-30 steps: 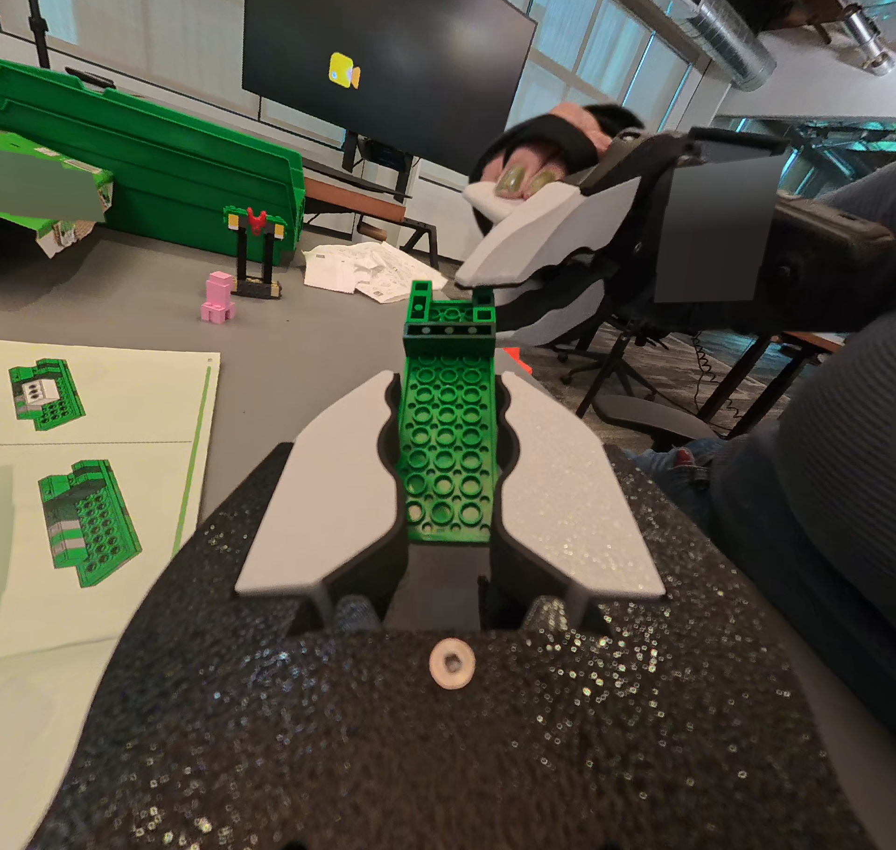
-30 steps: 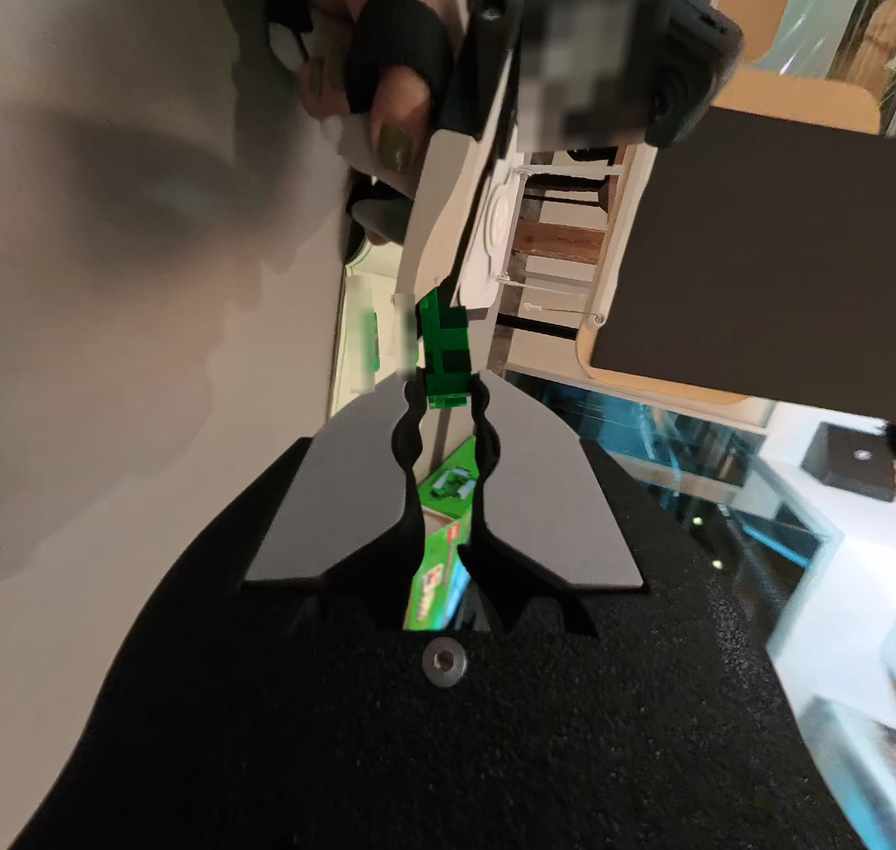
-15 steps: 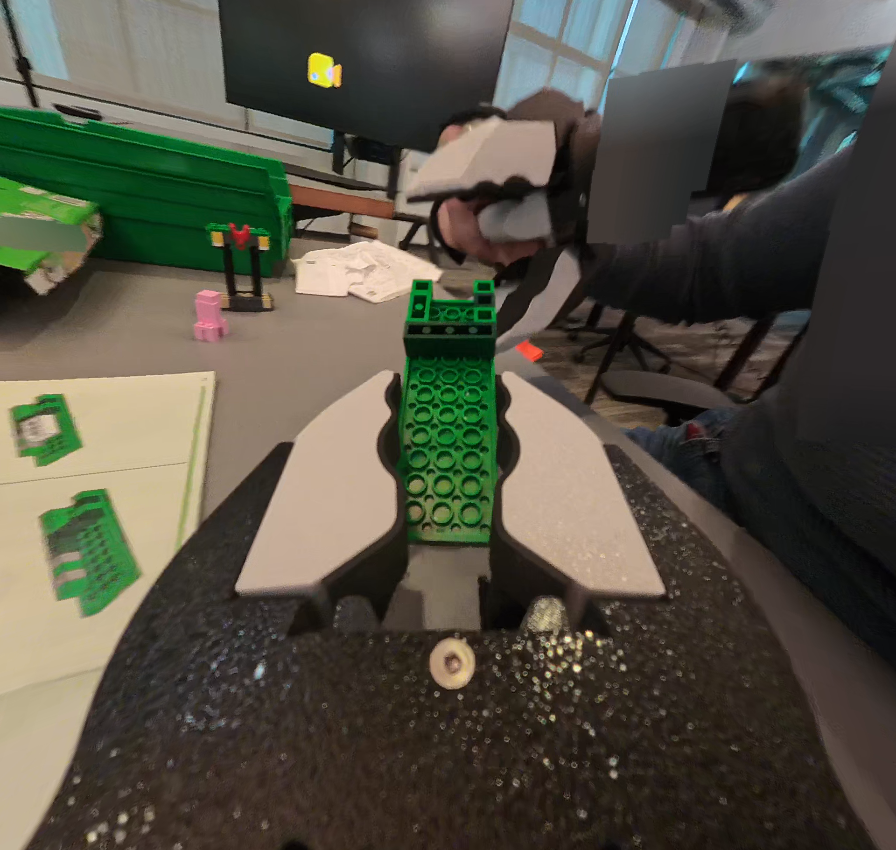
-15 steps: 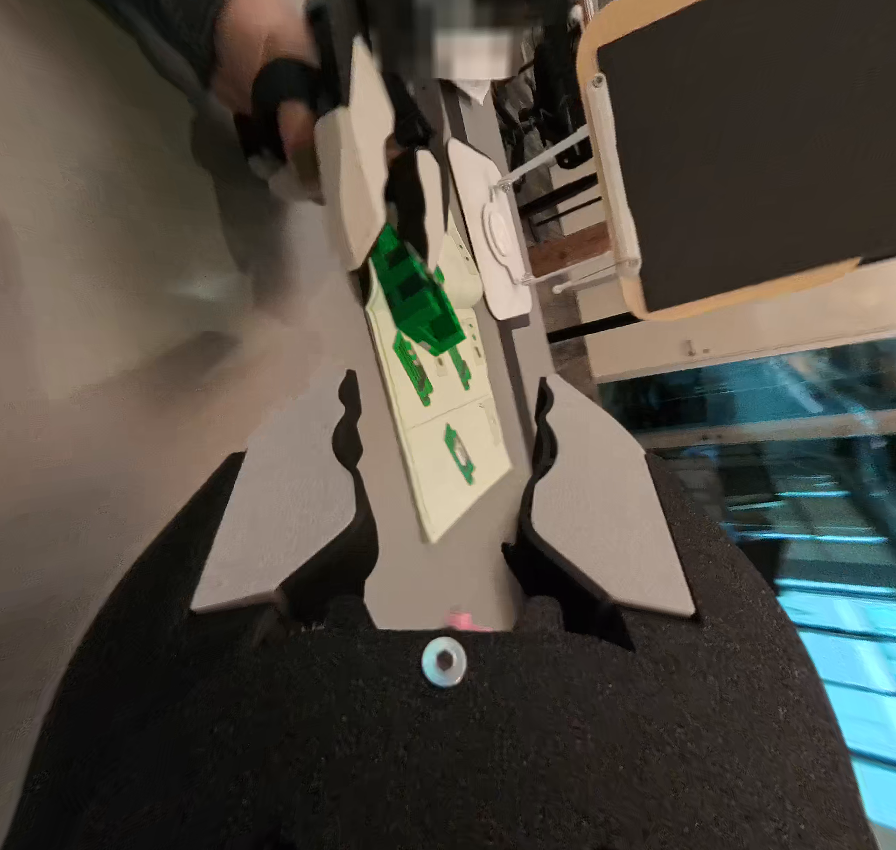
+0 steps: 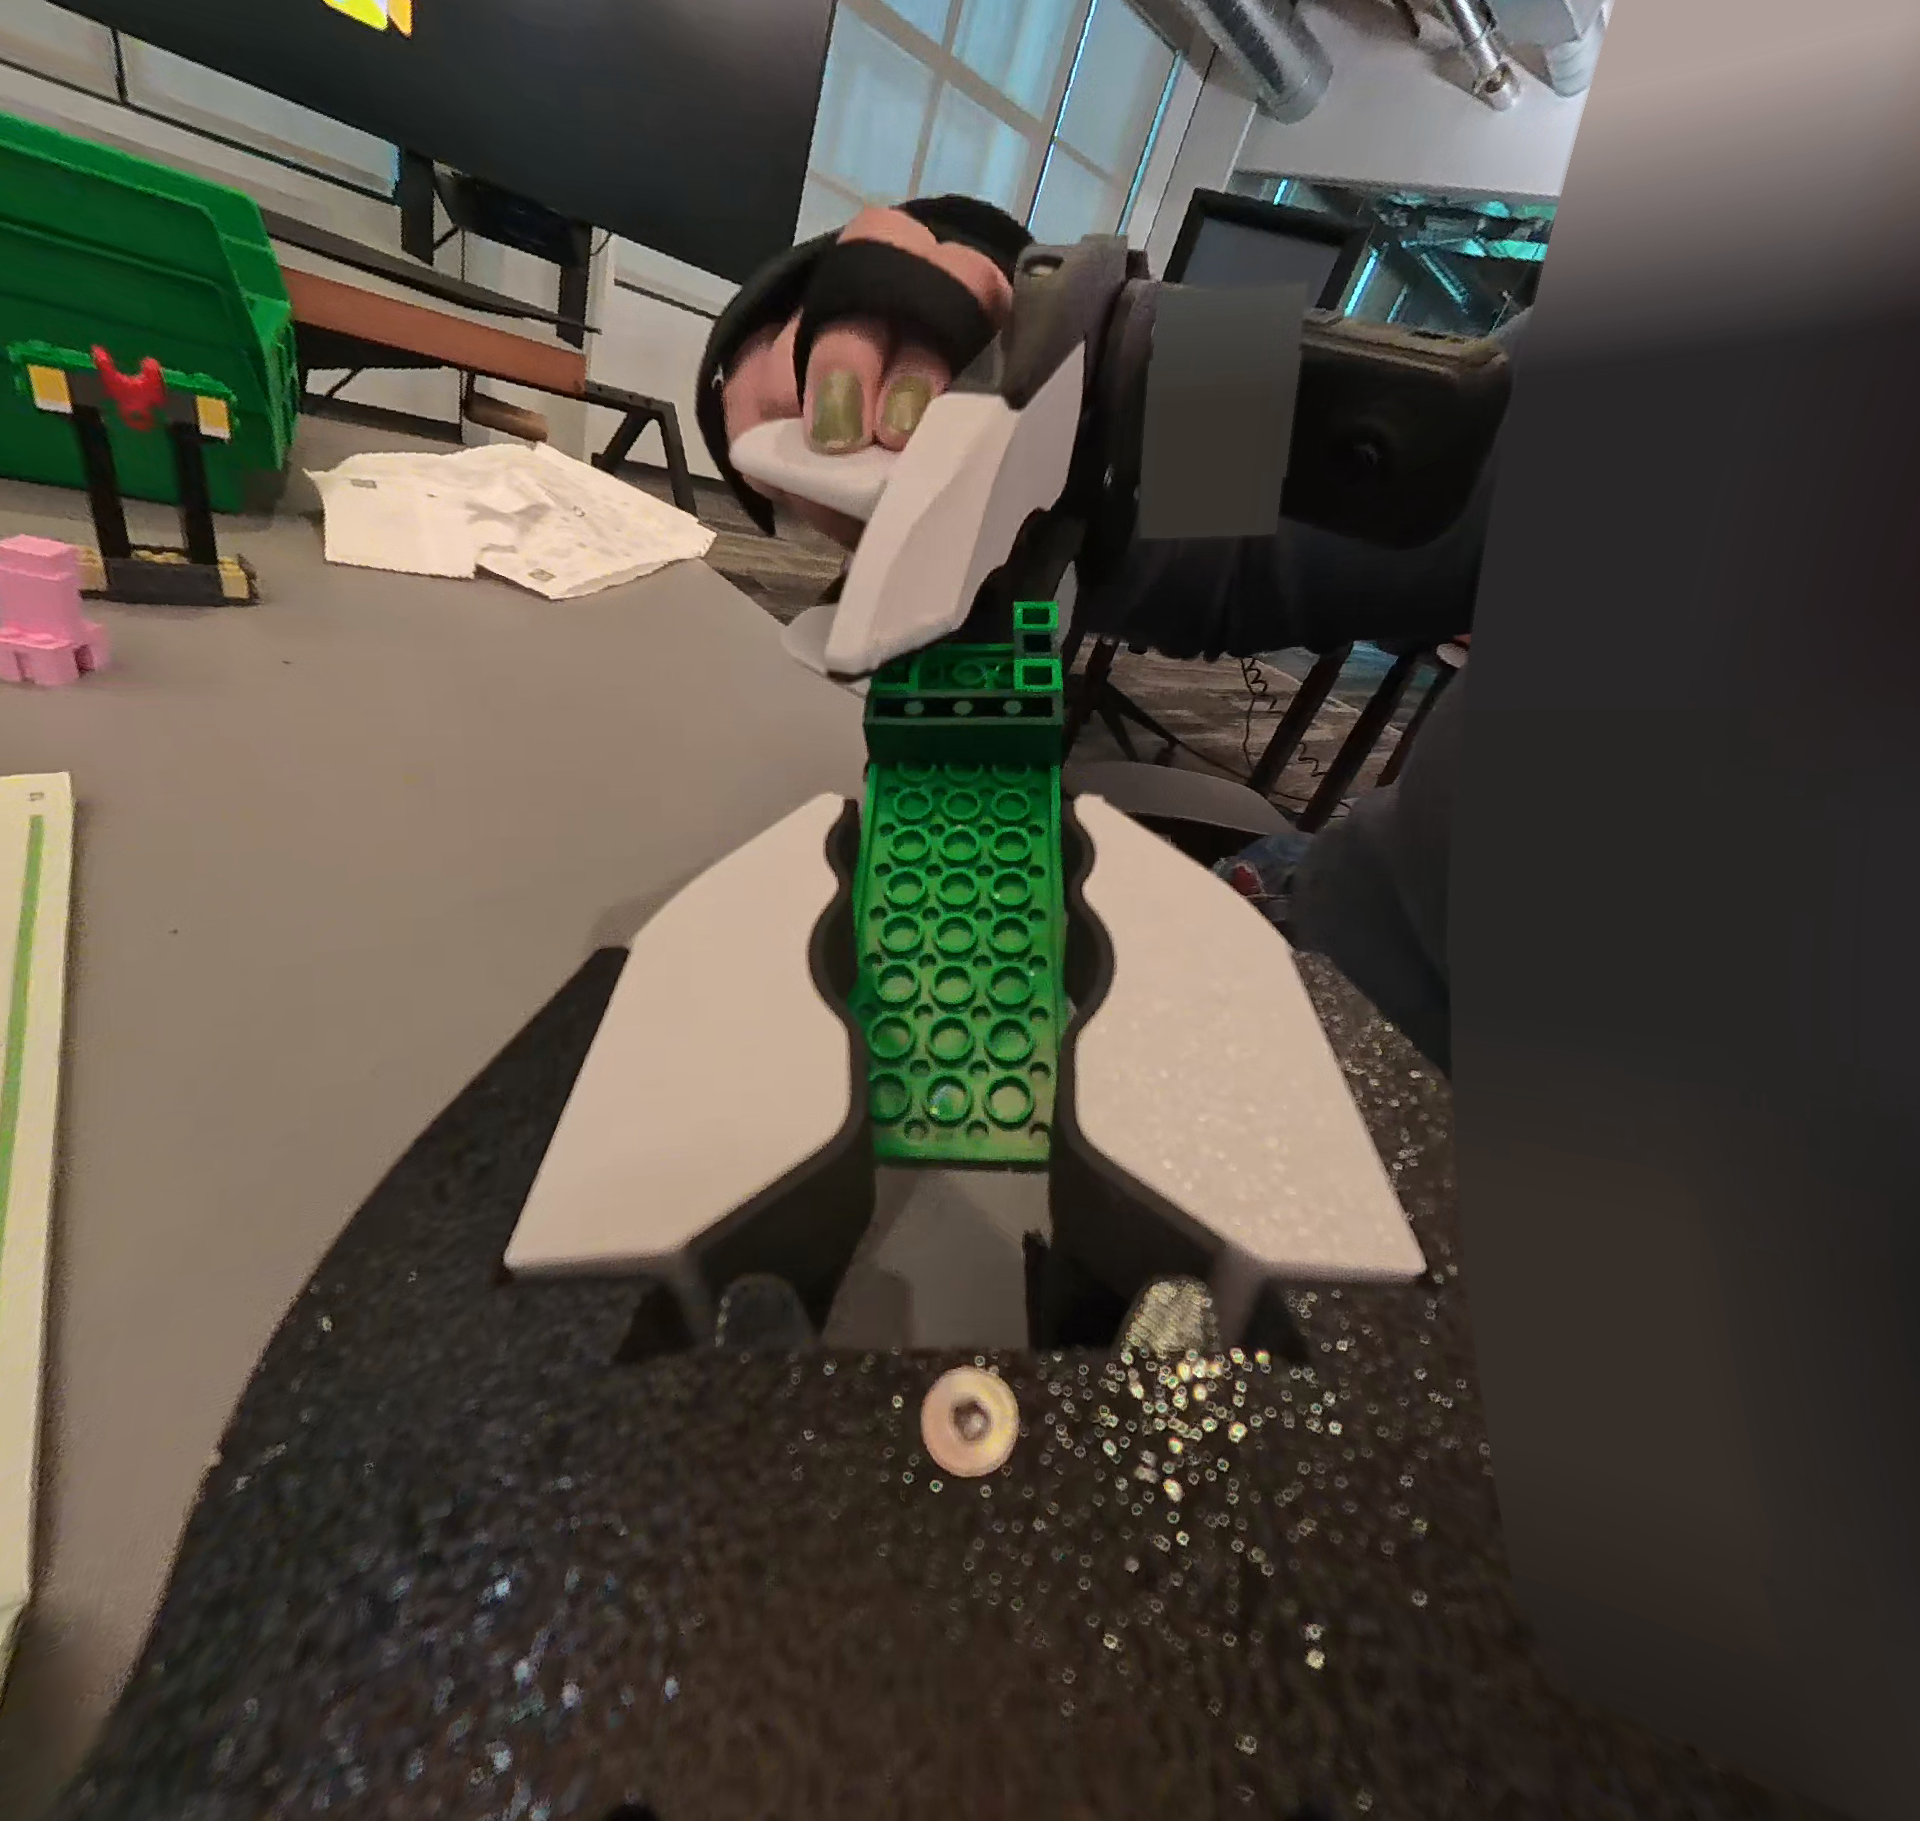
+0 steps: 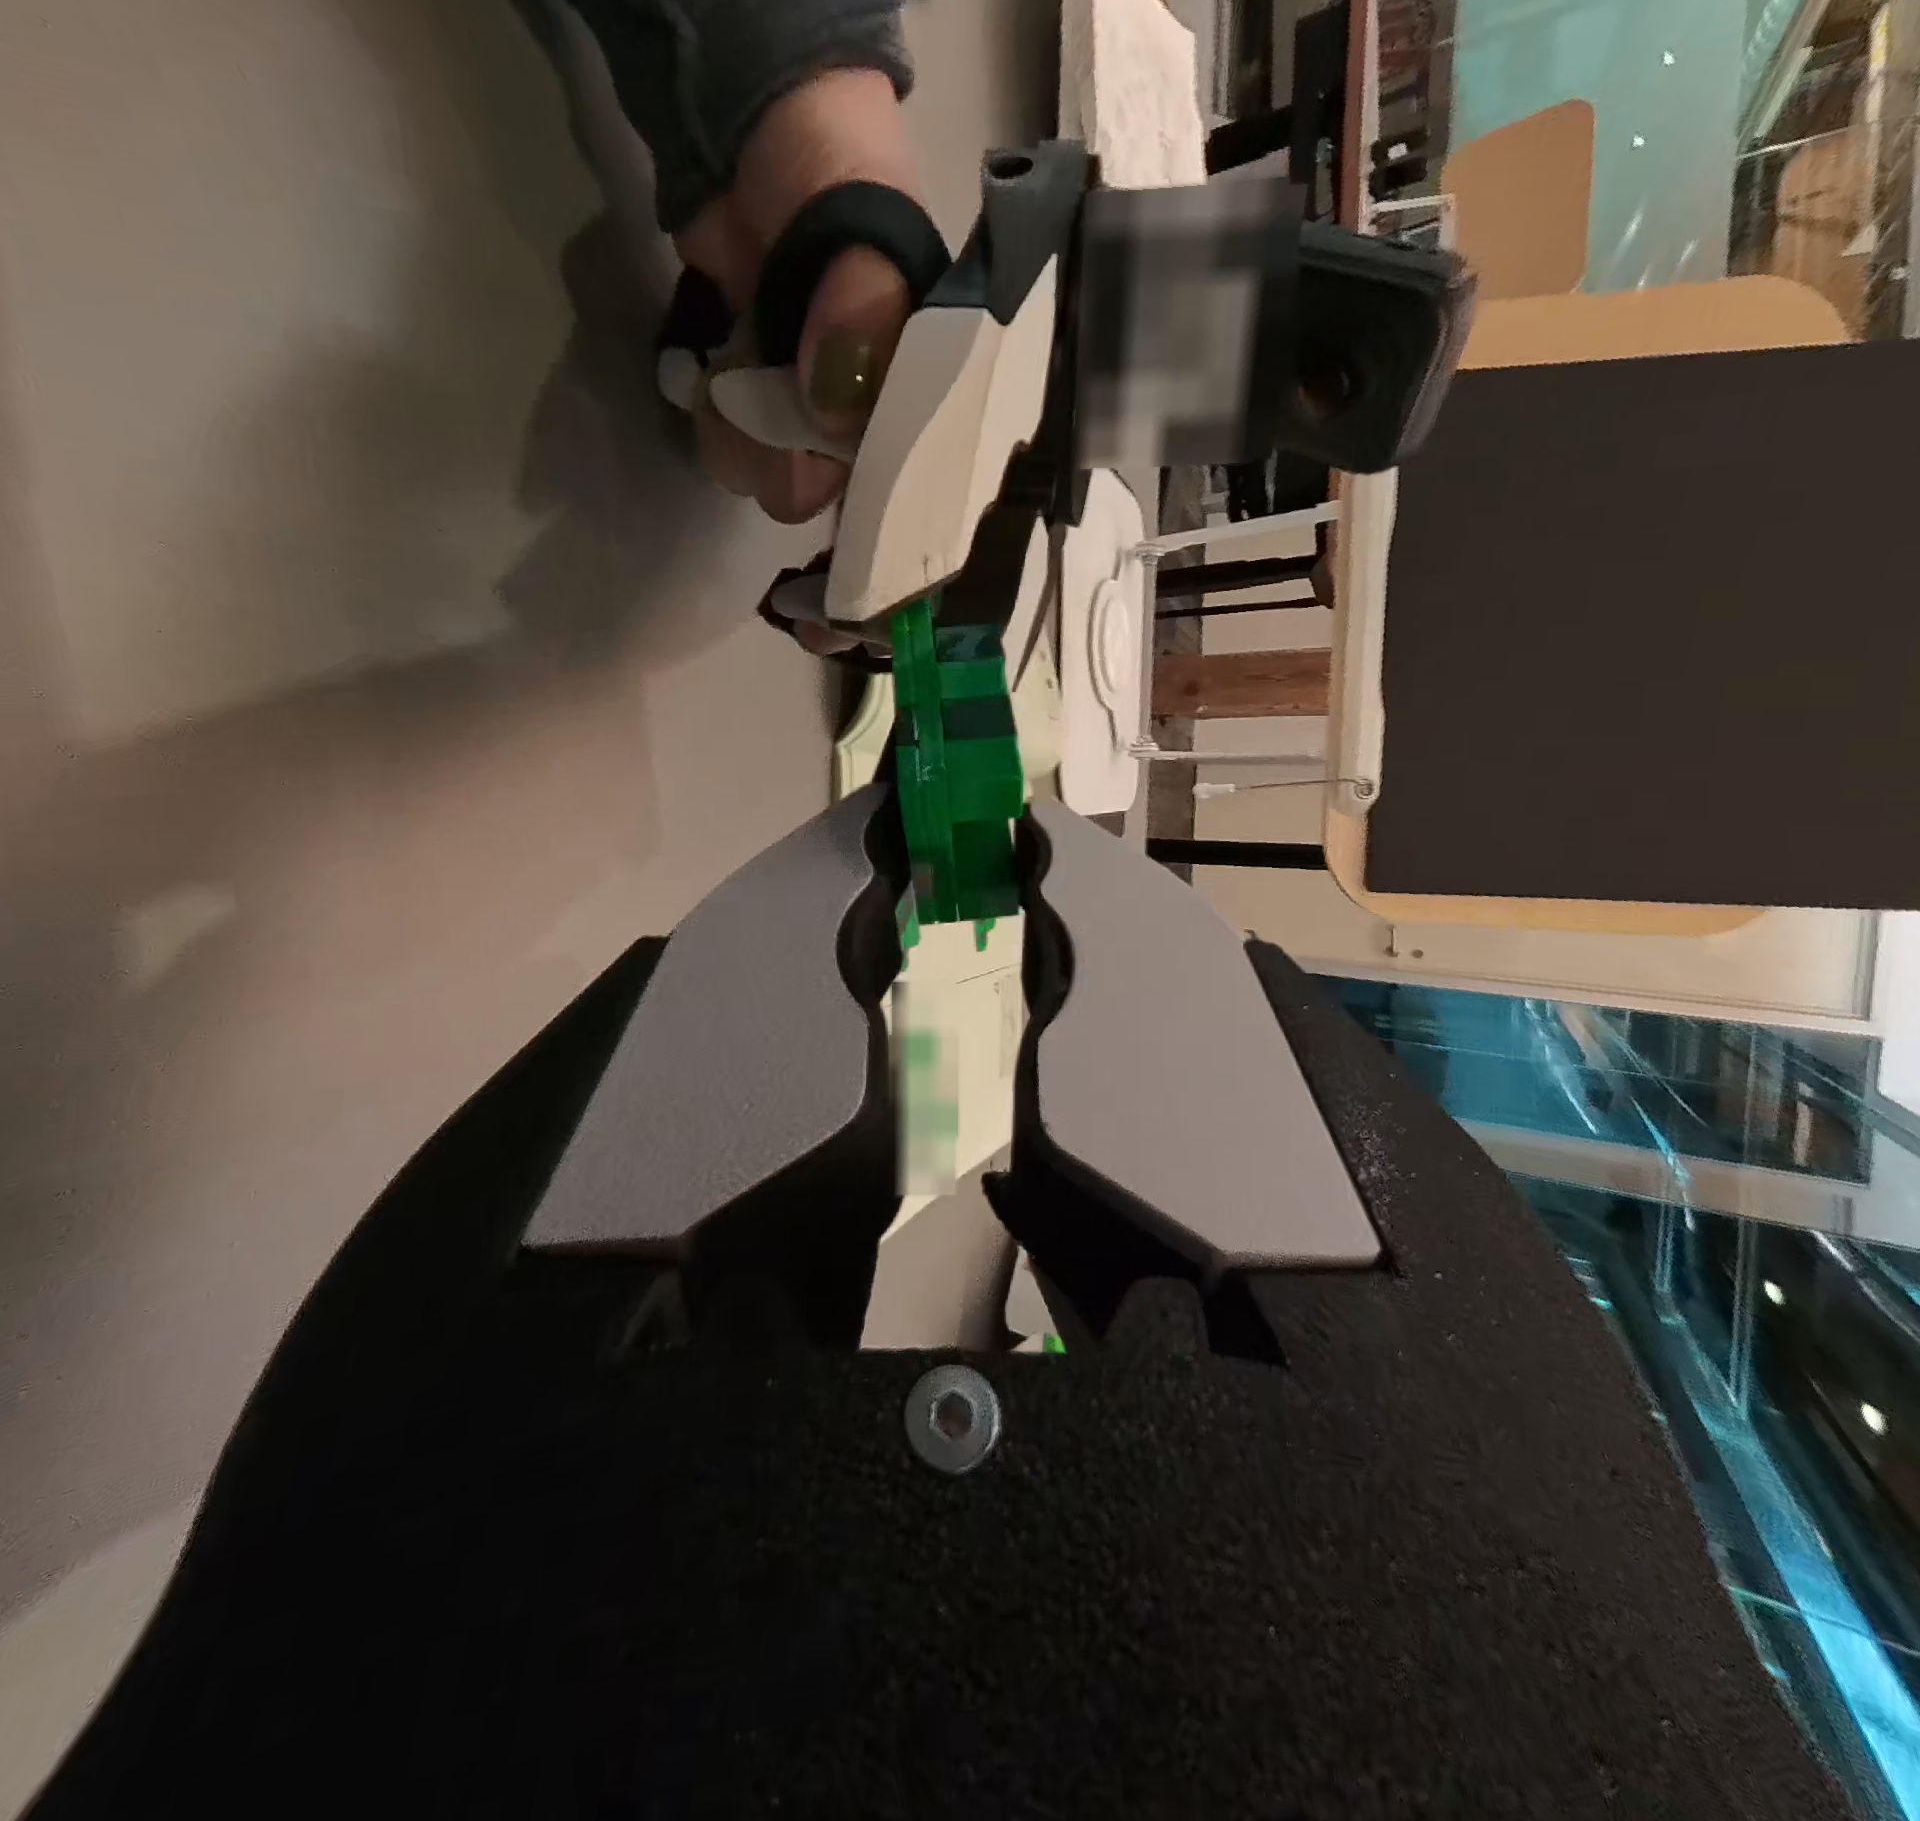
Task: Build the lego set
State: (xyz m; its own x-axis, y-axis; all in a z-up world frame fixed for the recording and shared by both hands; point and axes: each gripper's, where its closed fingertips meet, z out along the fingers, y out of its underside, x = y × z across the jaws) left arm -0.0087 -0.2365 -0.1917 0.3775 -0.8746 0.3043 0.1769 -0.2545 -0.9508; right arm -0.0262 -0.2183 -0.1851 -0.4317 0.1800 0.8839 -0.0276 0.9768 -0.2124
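My left gripper point(image 5: 956, 815) is shut on a green lego assembly point(image 5: 961, 982), a studded plate held with its underside up and dark green bricks at its far end, above the grey table point(image 5: 416, 784). My right gripper point(image 6: 956, 826) comes in from the upper right in the left wrist view point(image 5: 862, 659). Its fingers close on the far end of the same assembly point(image 6: 961, 784). The left gripper also shows in the right wrist view point(image 6: 883, 608), holding the other end. A gloved hand point(image 5: 862, 389) holds the right gripper.
A pink lego pig point(image 5: 42, 618) and a black-posted lego frame with a red piece point(image 5: 135, 483) stand at the back left, before a green bin point(image 5: 135, 317). Crumpled paper point(image 5: 499, 514) lies behind. The instruction booklet point(image 5: 31, 1044) lies at the left edge.
Half a second ago my right gripper was drawn back and open. It has come back and closed on the far end of the assembly. The left gripper kept its hold.
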